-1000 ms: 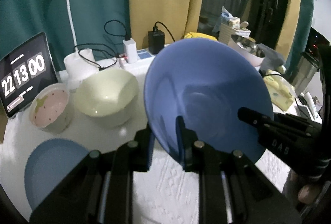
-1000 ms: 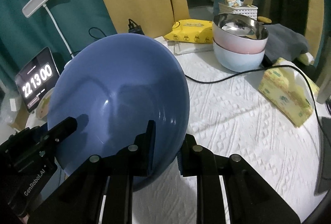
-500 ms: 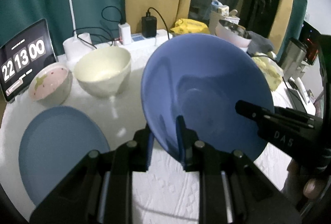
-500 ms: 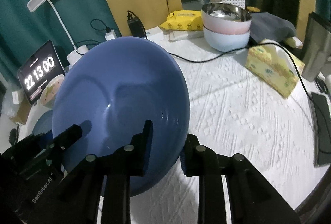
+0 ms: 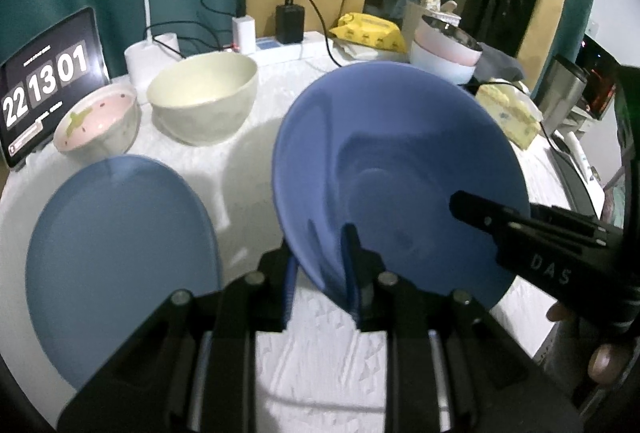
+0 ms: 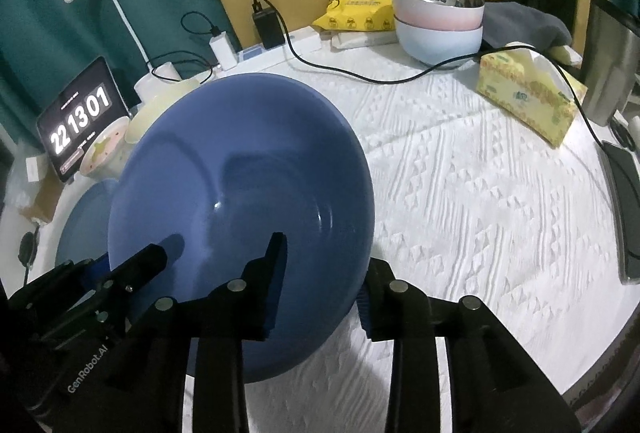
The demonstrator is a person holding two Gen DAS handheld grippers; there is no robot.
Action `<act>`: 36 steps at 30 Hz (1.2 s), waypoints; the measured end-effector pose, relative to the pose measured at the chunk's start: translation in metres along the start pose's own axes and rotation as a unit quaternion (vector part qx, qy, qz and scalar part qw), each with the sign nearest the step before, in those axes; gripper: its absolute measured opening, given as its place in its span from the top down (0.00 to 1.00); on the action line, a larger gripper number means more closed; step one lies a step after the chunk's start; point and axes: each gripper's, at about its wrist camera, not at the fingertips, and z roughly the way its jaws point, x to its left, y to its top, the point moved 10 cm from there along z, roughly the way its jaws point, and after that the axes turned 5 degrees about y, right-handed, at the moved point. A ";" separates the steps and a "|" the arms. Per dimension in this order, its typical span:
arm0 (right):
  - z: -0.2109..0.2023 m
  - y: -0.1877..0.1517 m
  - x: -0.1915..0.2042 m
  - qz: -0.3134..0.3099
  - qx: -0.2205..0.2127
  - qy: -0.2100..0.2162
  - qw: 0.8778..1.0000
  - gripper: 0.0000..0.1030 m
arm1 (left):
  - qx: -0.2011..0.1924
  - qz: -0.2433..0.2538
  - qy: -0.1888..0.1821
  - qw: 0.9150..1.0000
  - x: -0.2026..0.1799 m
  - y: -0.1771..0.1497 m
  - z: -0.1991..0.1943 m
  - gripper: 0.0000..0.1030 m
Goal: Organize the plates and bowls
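Note:
A big blue bowl [image 5: 400, 173] hangs tilted just above the white tablecloth, to the right of a flat blue plate [image 5: 116, 253]. My left gripper [image 5: 320, 265] is shut on the bowl's near rim, one finger inside and one outside. My right gripper [image 6: 322, 285] straddles the rim on the other side. Its jaws are opening, and a gap shows between the pads and the bowl wall [image 6: 240, 193]. Behind the plate stand a cream bowl [image 5: 204, 97] and a pink strawberry bowl [image 5: 96, 121].
A stack of pink and pale blue bowls [image 6: 438, 21] with a steel one on top stands at the back right. A black cable [image 6: 360, 77] crosses the cloth to a tissue box [image 6: 528, 101]. A clock tablet [image 5: 44, 89] and a power strip [image 5: 280, 49] line the back edge.
Both grippers have carried the blue bowl lower and nearer the blue plate, which now fills more of the left wrist view. The right jaws have spread apart on the rim.

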 end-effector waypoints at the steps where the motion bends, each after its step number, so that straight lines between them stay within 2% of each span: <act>1: -0.001 -0.001 0.001 0.000 0.000 -0.001 1.000 0.66 | 0.000 0.000 -0.001 1.000 0.000 -0.001 -0.001 0.78; 4: -0.003 -0.003 0.003 0.000 0.002 0.000 1.000 0.63 | 0.003 -0.001 -0.004 1.000 0.000 -0.004 -0.003 0.78; 9: -0.010 -0.003 0.008 -0.005 -0.009 0.008 1.000 0.48 | 0.005 -0.002 -0.005 1.000 0.001 -0.007 -0.006 0.78; 11: -0.015 -0.003 0.008 -0.007 -0.015 0.006 1.000 0.46 | 0.004 -0.004 -0.004 1.000 0.003 -0.007 -0.008 0.77; 18: -0.030 0.002 0.006 -0.007 -0.032 -0.007 0.999 0.45 | -0.017 -0.019 0.004 1.000 0.017 0.000 -0.026 0.68; 29: -0.057 0.017 0.013 -0.012 -0.065 -0.019 0.998 0.45 | -0.054 -0.033 0.015 0.998 0.037 0.016 -0.055 0.65; 31: -0.060 0.020 0.015 -0.015 -0.068 -0.018 0.997 0.45 | -0.062 -0.036 0.014 0.997 0.041 0.020 -0.060 0.54; 36: -0.062 0.029 0.024 -0.022 -0.072 -0.016 0.997 0.45 | -0.079 -0.046 0.017 0.996 0.051 0.031 -0.070 0.54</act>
